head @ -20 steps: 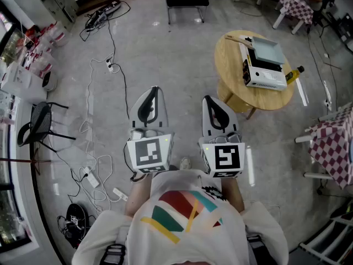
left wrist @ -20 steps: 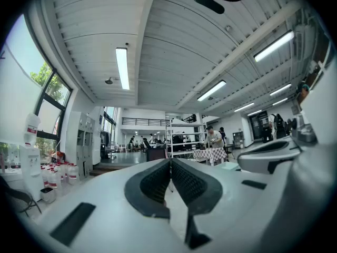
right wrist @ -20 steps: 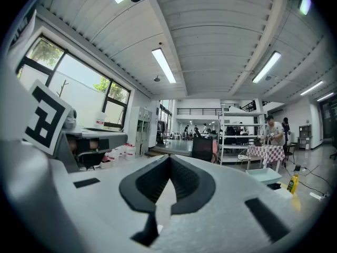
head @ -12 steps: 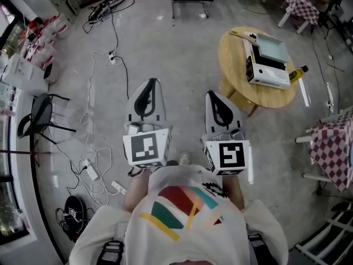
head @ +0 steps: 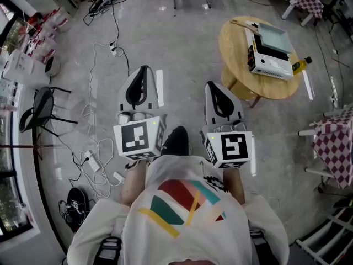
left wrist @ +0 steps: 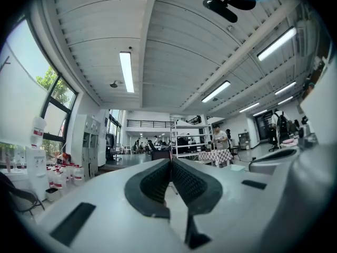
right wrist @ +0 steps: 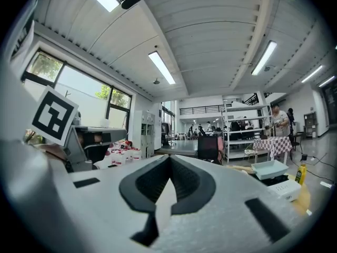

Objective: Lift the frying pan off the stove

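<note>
Checked table (head: pixel 333 148) — half off-frame

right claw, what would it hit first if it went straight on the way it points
Nothing close: the right claw points level into open room. The black chair far ahead looks roughly in line, depth unclear; the round table sits off right.

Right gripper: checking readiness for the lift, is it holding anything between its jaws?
No, the right gripper has its jaws closed tip to tip with nothing between them.

Square grey frying pan (head: pixel 274 38) flat atop white stove (head: pixel 270 66).
</note>
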{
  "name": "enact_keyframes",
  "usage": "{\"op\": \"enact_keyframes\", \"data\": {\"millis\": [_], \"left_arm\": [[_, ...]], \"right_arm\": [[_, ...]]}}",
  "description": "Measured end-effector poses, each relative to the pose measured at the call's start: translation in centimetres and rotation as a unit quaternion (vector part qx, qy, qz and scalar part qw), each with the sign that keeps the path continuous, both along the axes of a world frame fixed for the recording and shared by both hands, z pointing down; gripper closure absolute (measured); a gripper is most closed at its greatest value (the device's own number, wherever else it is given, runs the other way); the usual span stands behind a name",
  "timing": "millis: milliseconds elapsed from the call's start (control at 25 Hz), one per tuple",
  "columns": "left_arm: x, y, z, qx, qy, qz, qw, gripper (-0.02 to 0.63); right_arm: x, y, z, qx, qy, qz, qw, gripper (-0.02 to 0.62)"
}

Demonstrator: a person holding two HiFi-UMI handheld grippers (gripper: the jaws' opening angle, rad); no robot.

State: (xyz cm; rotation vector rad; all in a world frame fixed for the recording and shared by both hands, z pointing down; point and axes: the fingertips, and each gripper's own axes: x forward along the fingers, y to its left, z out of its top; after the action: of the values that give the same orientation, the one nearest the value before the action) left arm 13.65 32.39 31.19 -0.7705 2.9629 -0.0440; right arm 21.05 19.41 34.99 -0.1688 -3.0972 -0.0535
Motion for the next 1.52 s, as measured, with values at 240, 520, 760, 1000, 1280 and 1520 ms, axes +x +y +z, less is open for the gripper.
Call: {"op": "enact_keyframes", "data": {"millis": [240,520,760,1000,1280,1520], "left_arm": [[-0.3,-1.7,-0.9,-0.001,-0.017,0.019,0.9997,0.594],[-0.6,-4.3,-2.9,0.002,-0.048,0.047,0.9977,0.594],[-1.8,-5.3,-4.1,0.016,-0.067,0.060,0.9958,0.594],[-4.9,-5.5,-4.1,0.027,-0.063,0.057,0.9961,0.594],[-9.0,-7.4,-2.9,0.016,-0.053,0.059,0.9967,0.594],[-13.0,-9.3,-2.0,0.023,-0.043,0.076,0.9959,0.594]], "right_arm": [[0.7,-1.3,-0.3,-0.014,-0.006,0.003,1.000,0.602],[0.8,-3.4,-2.2,-0.007,-0.038,0.024,0.999,0.602],[-0.1,-4.7,-4.0,0.001,-0.068,0.040,0.997,0.603],[-1.8,-6.7,-4.6,-0.012,-0.077,0.058,0.995,0.601],[-5.7,-7.5,-2.2,-0.021,-0.051,0.055,0.997,0.601],[-10.2,-8.4,-1.1,-0.028,-0.036,0.056,0.997,0.602]]}}
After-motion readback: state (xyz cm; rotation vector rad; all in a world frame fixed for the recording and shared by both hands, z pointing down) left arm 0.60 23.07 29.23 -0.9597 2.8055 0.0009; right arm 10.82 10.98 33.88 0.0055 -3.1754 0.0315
